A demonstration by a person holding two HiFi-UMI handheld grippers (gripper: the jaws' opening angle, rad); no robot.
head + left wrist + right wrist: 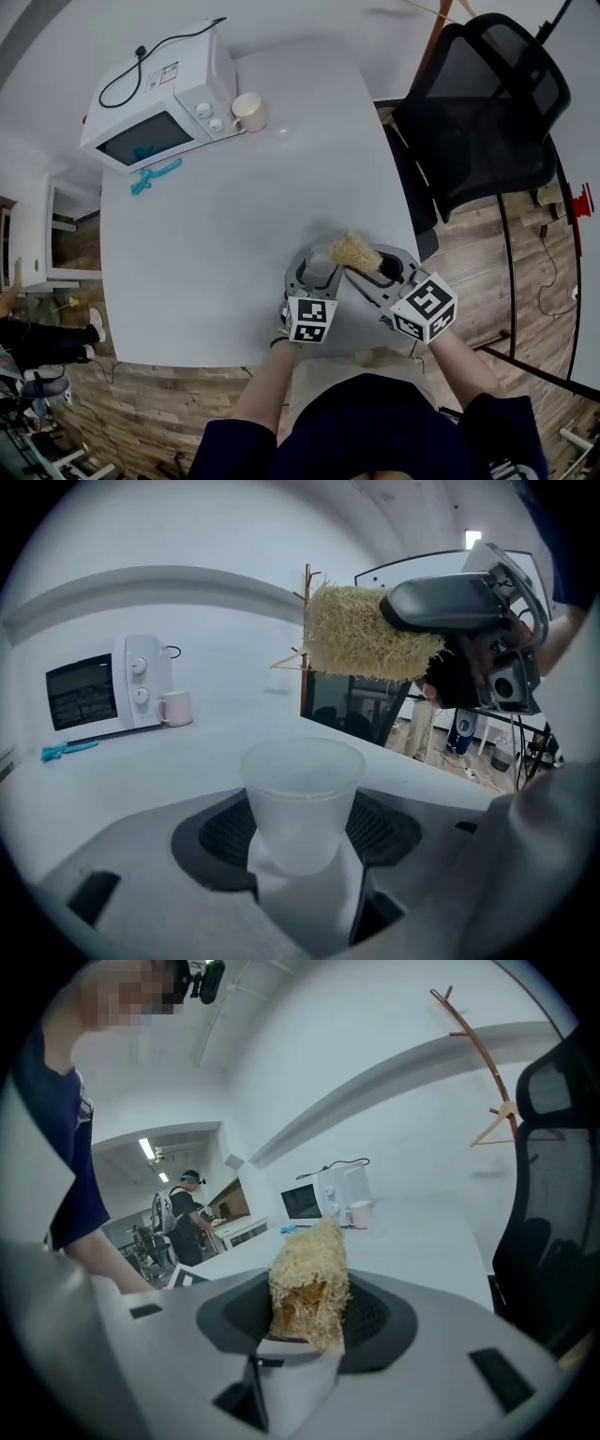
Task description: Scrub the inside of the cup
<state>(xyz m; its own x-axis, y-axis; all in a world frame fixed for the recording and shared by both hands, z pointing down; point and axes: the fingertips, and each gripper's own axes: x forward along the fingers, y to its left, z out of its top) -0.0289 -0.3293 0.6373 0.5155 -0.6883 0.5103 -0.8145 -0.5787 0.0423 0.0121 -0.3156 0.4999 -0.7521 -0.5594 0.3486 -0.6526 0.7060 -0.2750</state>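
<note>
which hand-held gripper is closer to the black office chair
Right. The right hand-held gripper, gripping the scrubber, is on the chair side; the left hand-held gripper, gripping the cup, sits beside it, farther from the chair.

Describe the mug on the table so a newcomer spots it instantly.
Start at the white microwave at the far left corner of the table. The mug stands beside its control-panel side. It is opaque with a handle, unlike the translucent handleless cup in the left gripper.

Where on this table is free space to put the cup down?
The wide middle of the table, between the blue object and the held cup, is bare. The far left corner is crowded: microwave, mug, blue object.
</note>
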